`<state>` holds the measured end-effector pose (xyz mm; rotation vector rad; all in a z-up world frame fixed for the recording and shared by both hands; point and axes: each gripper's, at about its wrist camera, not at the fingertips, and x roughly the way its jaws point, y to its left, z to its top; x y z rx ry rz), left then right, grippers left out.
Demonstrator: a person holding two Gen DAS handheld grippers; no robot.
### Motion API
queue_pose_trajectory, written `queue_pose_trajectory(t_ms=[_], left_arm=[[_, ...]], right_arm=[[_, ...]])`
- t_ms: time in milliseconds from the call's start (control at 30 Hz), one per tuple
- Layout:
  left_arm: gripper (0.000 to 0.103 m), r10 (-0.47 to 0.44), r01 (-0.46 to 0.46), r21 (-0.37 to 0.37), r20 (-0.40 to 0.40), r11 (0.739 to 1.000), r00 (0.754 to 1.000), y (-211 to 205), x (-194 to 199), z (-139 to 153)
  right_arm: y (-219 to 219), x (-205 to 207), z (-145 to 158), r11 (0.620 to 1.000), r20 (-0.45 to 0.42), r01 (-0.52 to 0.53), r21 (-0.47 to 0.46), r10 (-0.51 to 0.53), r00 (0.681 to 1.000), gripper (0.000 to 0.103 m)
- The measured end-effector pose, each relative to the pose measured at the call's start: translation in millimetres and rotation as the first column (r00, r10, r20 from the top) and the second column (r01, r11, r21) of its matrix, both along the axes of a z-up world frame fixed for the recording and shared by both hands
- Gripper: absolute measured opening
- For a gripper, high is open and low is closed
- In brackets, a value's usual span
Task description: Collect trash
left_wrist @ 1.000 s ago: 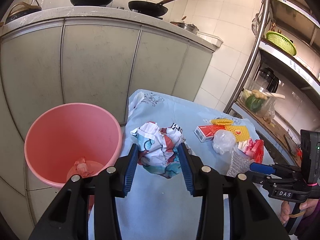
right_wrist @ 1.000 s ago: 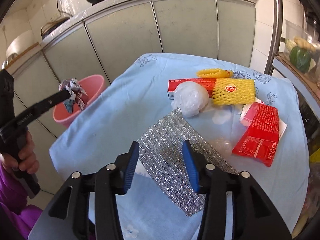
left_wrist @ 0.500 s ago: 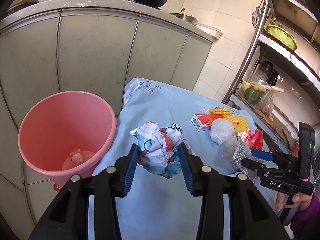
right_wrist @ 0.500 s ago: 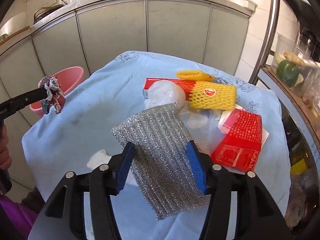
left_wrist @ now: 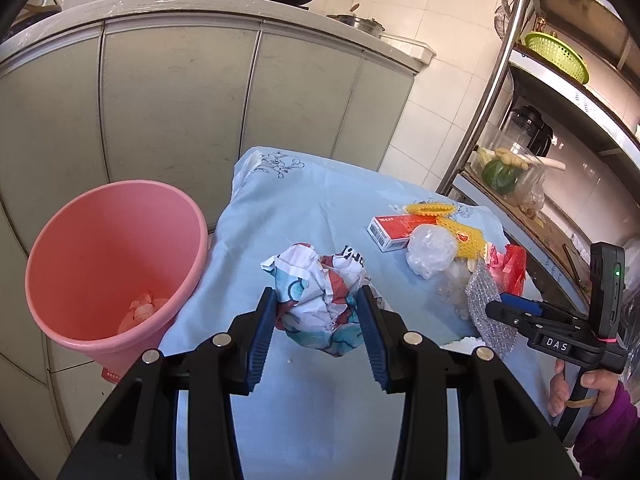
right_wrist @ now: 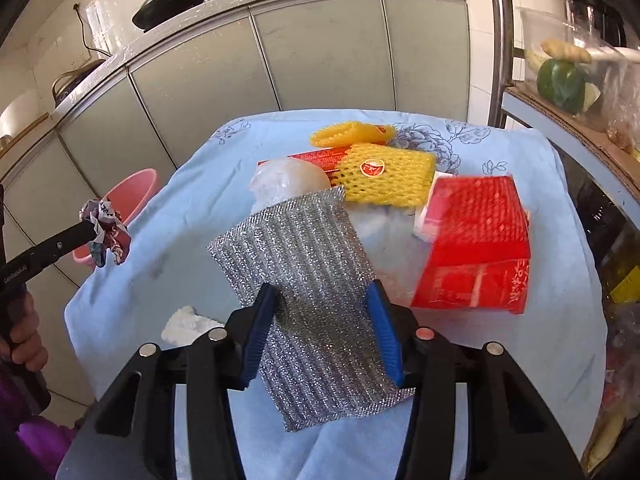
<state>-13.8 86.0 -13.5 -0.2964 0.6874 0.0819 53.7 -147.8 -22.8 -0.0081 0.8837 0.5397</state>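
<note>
My left gripper (left_wrist: 320, 320) is shut on a crumpled printed paper ball (left_wrist: 320, 300) and holds it above the blue-clothed table (left_wrist: 304, 200), right of the pink bin (left_wrist: 108, 240). The bin holds a pink wad. My right gripper (right_wrist: 326, 320) is shut on a silver mesh scouring cloth (right_wrist: 304, 264) and holds it lifted over the table. The paper ball (right_wrist: 106, 232) and the bin (right_wrist: 132, 196) also show at the left of the right wrist view. On the table lie a clear plastic bag ball (right_wrist: 288, 180), yellow foam netting (right_wrist: 384, 180), a red box (left_wrist: 400, 228) and a red packet (right_wrist: 476, 248).
A white wad (right_wrist: 184, 324) lies near the table's front left. Grey kitchen cabinets (left_wrist: 180, 100) with pans on top stand behind the bin. A metal shelf rack (left_wrist: 520, 80) with vegetables stands to the right of the table.
My right gripper has closed on the silver mesh cloth and lifted it off the table. My left gripper still holds the paper ball and has drawn back a little from the bin.
</note>
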Motion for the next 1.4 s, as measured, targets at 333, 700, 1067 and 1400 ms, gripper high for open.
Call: queue_pose_trajectory(t_ms=[333,700,1067,1400], left_arm=[[0.041,-0.022,0.022,0.011,-0.017,1.000,1.000,-13,7,0],[0.041,-0.032,0.032,0.037,-0.005,0.999,0.999,-23,10,10],[0.041,-0.029,0.029,0.038,0.023,0.999,0.999,-21,2,17],[0.041,-0.003,0.003,0.017,0.051,1.000,0.999,-7,-5,22]], right_arm=[[-2,-10,4,0.998,0.033,0.023,0.055,-0.025,0.999,0.014],[-21,-16,15,0.990,0.030,0.044,0.138,-0.048,0.998,0.005],[-38,-21,40,0.983,0.079,0.062,0.172,-0.076,0.994,0.005],[-22,-14,73,0.971,0.112,-0.009,0.239,-0.018,0.994,0.005]])
